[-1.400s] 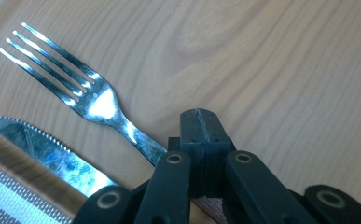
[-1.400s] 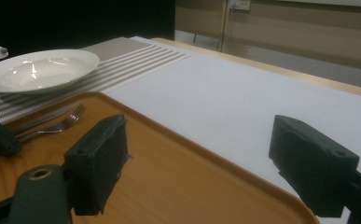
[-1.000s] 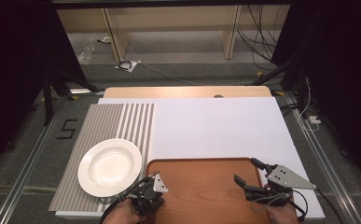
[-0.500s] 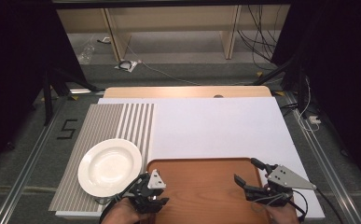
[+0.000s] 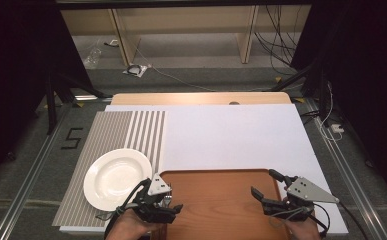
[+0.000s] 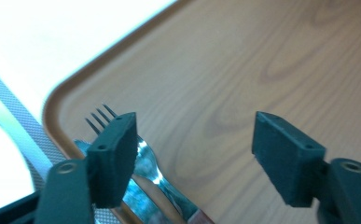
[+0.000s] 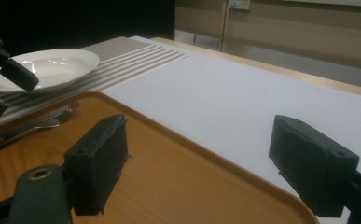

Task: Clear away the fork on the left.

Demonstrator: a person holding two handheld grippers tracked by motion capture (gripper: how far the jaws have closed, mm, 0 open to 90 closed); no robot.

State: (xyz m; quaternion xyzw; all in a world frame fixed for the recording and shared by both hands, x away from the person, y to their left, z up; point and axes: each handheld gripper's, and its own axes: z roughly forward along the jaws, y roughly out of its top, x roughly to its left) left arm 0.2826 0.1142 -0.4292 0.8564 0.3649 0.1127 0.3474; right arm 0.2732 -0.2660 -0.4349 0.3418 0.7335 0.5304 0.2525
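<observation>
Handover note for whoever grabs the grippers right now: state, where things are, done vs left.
Left gripper: open, jaws empty, low over the tray's left edge, one jaw beside the fork.
Right gripper: open, empty, over the tray's right side.
Fork: lies flat on the wooden tray near its left rim, tines pointing away from the person.
White plate: empty, on the striped mat left of the tray.
Done: nothing gripped yet.
Left: probably close on the fork and lift it; where it goes is not shown.

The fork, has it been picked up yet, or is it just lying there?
Not yet. The fork lies on the wooden tray, near its left edge. The left gripper is open beside it, gripping nothing. Grabbing and moving it are still left. The plate is empty.
</observation>
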